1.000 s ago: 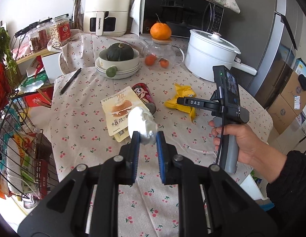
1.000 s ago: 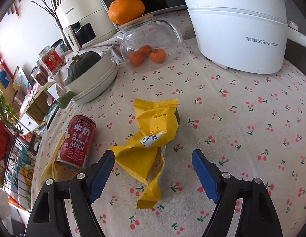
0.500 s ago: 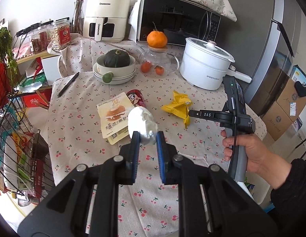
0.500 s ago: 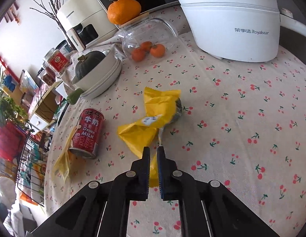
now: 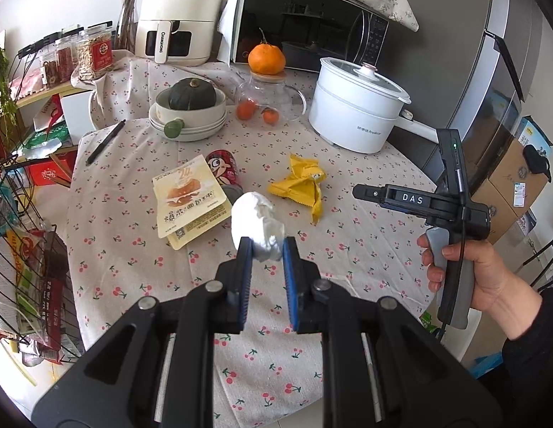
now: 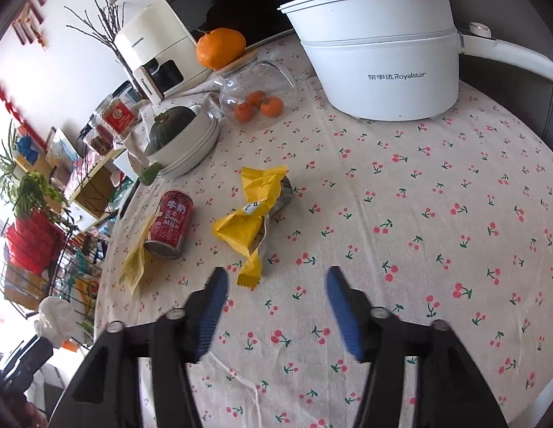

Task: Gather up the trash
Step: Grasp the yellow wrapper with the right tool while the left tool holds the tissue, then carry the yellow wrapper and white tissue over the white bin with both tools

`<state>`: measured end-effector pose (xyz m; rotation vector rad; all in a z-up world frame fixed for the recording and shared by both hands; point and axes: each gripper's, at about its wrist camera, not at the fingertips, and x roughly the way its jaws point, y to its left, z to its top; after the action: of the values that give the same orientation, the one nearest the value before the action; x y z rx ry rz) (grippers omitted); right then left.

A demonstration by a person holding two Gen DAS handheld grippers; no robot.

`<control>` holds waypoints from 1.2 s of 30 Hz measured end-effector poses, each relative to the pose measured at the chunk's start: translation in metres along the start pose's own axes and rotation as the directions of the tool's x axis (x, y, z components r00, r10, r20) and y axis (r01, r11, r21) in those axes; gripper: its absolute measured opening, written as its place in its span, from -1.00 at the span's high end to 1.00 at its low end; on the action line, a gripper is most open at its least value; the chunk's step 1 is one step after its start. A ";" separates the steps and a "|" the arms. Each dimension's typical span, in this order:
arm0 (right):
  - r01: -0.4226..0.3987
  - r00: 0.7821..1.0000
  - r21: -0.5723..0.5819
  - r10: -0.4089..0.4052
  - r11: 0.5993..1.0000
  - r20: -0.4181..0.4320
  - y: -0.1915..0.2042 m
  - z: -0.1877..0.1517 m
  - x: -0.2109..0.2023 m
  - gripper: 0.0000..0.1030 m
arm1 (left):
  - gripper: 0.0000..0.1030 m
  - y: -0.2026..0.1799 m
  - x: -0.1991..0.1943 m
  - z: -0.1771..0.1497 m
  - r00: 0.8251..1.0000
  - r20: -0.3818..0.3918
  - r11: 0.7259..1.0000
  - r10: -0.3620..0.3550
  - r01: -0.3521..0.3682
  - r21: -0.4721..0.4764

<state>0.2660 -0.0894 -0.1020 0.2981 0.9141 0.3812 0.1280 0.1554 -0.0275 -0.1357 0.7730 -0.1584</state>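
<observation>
Left wrist: left gripper (image 5: 266, 248) clamps a crumpled tissue (image 5: 256, 226) (white); right gripper (image 6: 274, 287) gapes wide.

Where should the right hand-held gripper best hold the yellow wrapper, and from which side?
Probably the loose tail of the yellow wrapper, approached from the near table edge. The tail points toward the open right hand-held gripper and is narrow enough to pinch.

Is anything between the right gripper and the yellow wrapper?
Nothing visible. The right gripper is open above bare tablecloth, and the yellow wrapper lies just ahead of its left finger. The red can lies off to the left, out of the path.
</observation>
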 end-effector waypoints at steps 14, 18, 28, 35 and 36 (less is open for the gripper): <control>0.004 1.000 0.154 0.000 0.988 -0.023 0.014 0.041 0.103 0.22 | 0.63 0.032 0.006 0.007 0.999 -0.005 0.997 0.035 -0.035 -0.075; -0.013 0.999 0.140 0.019 0.990 -0.041 0.016 0.036 0.102 0.61 | 0.63 0.029 0.004 0.007 1.000 0.001 0.997 0.028 -0.027 -0.068; -0.032 0.999 -0.039 0.032 0.999 0.001 0.020 0.015 0.010 0.69 | 0.63 -0.004 -0.002 0.005 0.999 0.010 0.998 -0.050 0.050 -0.031; -0.014 0.999 -0.052 0.017 0.999 0.040 -0.012 -0.009 -0.070 0.69 | 0.63 -0.041 -0.003 -0.002 0.993 -0.006 0.993 -0.116 0.116 0.013; -0.007 0.999 -0.048 0.009 0.999 0.041 -0.019 -0.013 -0.080 0.69 | 0.63 -0.047 -0.002 -0.004 0.991 -0.015 0.991 -0.130 0.130 0.018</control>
<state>0.2145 -0.1405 -0.0607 0.2645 0.8620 0.4022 0.1197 0.1091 -0.0205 -0.1675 0.7768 -0.2905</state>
